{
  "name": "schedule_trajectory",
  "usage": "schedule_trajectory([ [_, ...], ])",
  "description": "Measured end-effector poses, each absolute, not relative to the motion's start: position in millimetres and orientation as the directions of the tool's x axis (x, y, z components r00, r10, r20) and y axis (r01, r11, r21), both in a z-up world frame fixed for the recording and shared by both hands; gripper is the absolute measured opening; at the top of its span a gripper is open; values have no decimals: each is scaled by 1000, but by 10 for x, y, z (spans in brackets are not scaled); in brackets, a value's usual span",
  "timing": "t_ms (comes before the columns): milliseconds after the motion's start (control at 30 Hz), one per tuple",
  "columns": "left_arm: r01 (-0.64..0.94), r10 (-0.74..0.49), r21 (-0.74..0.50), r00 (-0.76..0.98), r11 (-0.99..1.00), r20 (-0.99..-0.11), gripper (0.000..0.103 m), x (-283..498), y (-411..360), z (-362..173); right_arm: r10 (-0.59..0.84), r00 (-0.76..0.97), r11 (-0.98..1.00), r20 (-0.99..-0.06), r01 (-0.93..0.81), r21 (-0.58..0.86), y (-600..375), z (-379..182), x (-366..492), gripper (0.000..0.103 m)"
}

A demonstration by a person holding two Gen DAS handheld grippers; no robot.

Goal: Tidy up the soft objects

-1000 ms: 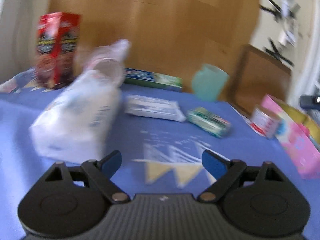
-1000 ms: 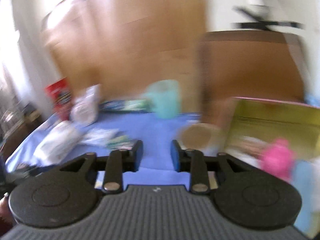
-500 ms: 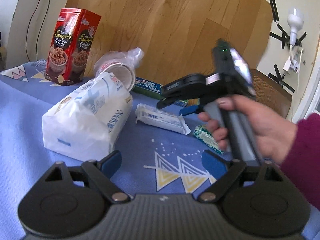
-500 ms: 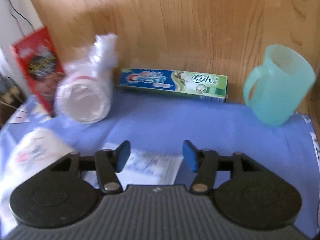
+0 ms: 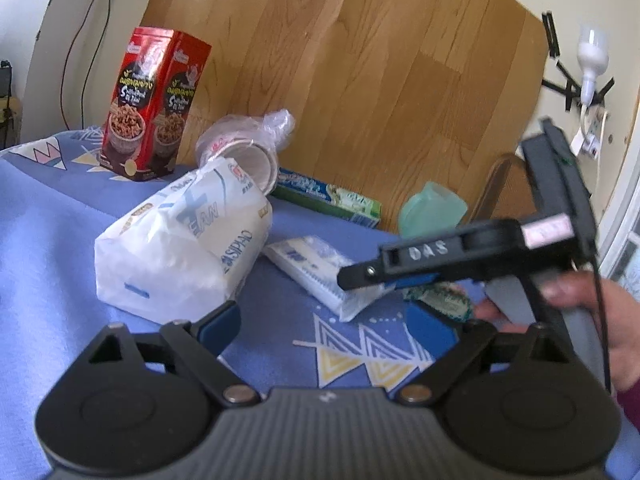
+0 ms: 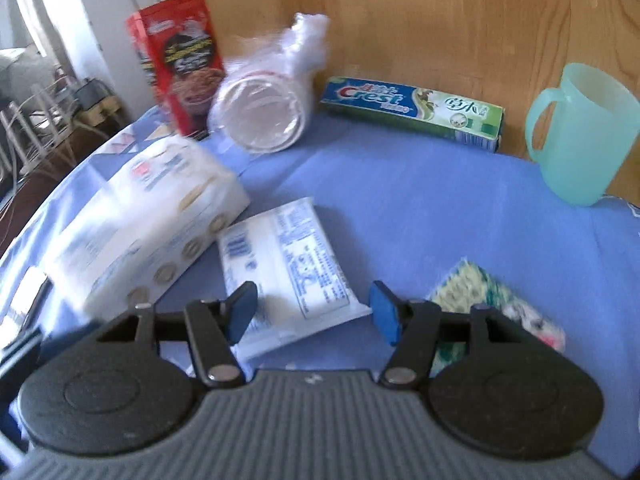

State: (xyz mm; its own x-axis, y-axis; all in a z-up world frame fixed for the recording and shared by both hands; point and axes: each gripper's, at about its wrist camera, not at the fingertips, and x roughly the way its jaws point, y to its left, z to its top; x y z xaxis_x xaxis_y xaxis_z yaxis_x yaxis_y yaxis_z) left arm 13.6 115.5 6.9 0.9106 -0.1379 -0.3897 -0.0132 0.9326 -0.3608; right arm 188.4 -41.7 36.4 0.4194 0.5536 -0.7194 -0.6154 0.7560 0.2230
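Observation:
A big white tissue pack (image 5: 180,256) (image 6: 140,232) lies on the blue cloth. Right of it lies a flat white pack (image 5: 312,264) (image 6: 288,264), then a small green-patterned pack (image 5: 444,300) (image 6: 492,300). My right gripper (image 6: 312,312) (image 5: 352,280) hovers open over the near end of the flat pack. Its blue pads (image 6: 240,312) straddle the pack without pressing on it. My left gripper (image 5: 344,328) hangs low in front of the big pack, its jaws opening with nothing between them.
At the back, against a wood panel (image 5: 400,80), stand a red cereal box (image 5: 154,104), a bagged stack of cups (image 5: 248,152), a toothpaste box (image 5: 328,196) and a mint-green mug (image 5: 432,212). A person's hand (image 5: 580,308) holds the right gripper at the right.
The right gripper swung in from the right, came down over the flat white pack and widened its jaws. The left gripper stayed in place and its jaws spread a little.

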Motion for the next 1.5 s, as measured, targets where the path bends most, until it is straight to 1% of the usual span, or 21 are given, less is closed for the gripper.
schedule_trajectory([
  [100, -13, -127, -372, 929, 928, -349, 97, 57, 1178, 96, 577, 463, 743, -672, -639, 198, -358, 452, 1760, 68],
  [167, -14, -110, -370, 943, 929, -313, 97, -6, 1183, 123, 591, 465, 724, -659, -667, 178, -277, 477, 1716, 85],
  [233, -29, -86, -359, 950, 933, -301, 98, -42, 1170, 136, 587, 471, 714, -659, -685, 145, -169, 429, 1713, 90],
  [333, -28, -84, -343, 948, 939, -307, 98, -15, 1149, 149, 569, 448, 724, -689, -670, 163, -80, 267, 1838, 85],
  [367, -27, -85, -340, 947, 940, -311, 98, -5, 1145, 149, 536, 445, 735, -717, -664, 138, -46, 190, 1875, 79],
  [433, -31, -84, -338, 944, 941, -320, 98, 16, 1143, 145, 534, 481, 706, -695, -706, 54, -61, 127, 1800, 72],
  [533, -33, -83, -339, 943, 940, -322, 98, 19, 1144, 137, 531, 483, 707, -696, -705, 50, -167, 145, 1669, 71],
  [767, 24, -139, -323, 931, 946, -336, 98, 38, 1080, 127, 561, 494, 673, -665, -739, 19, -920, 154, 708, 72],
  [867, 111, -222, -294, 899, 949, -377, 97, 87, 943, 147, 541, 535, 685, -649, -728, -29, -1284, 146, 253, 73],
  [967, 222, -356, -342, 842, 913, -406, 96, 113, 694, 179, 460, 645, 743, -610, -656, -133, -1597, 149, -97, 84],
  [1033, 290, -452, -393, 785, 873, -424, 95, 157, 478, 175, 442, 669, 775, -598, -621, -121, -1763, 145, -245, 84],
  [1067, 308, -475, -398, 761, 864, -442, 91, 186, 370, 169, 449, 663, 782, -599, -616, -94, -1824, 135, -272, 84],
  [1133, 328, -496, -389, 710, 861, -499, 76, 261, 159, 128, 458, 661, 792, -594, -607, -65, -1883, 108, -307, 83],
  [1167, 330, -496, -380, 688, 864, -530, 72, 293, 76, 98, 464, 664, 792, -587, -607, -60, -1873, 97, -313, 83],
  [1200, 327, -490, -373, 677, 868, -549, 69, 297, 29, 72, 474, 662, 790, -581, -611, -53, -1864, 91, -301, 83],
  [1300, 310, -464, -353, 685, 883, -561, 68, 285, -30, 59, 484, 657, 785, -579, -618, -45, -1766, 36, -208, 76],
  [1333, 306, -470, -364, 681, 880, -562, 59, 288, -35, 55, 486, 657, 785, -576, -618, -42, -1740, 15, -176, 73],
  [1367, 314, -486, -379, 665, 871, -566, 58, 290, -56, 56, 497, 659, 788, -565, -616, -25, -1720, -2, -137, 62],
  [1433, 317, -479, -363, 657, 876, -582, 56, 271, -133, 101, 512, 656, 799, -555, -601, 26, -1700, -13, -61, 52],
  [1467, 320, -478, -358, 660, 877, -579, 56, 286, -170, 145, 488, 678, 815, -550, -580, 9, -1676, -11, -28, 49],
  [1500, 330, -480, -353, 669, 876, -567, 56, 274, -198, 210, 473, 692, 825, -546, -566, -1, -1700, 21, -75, 49],
])
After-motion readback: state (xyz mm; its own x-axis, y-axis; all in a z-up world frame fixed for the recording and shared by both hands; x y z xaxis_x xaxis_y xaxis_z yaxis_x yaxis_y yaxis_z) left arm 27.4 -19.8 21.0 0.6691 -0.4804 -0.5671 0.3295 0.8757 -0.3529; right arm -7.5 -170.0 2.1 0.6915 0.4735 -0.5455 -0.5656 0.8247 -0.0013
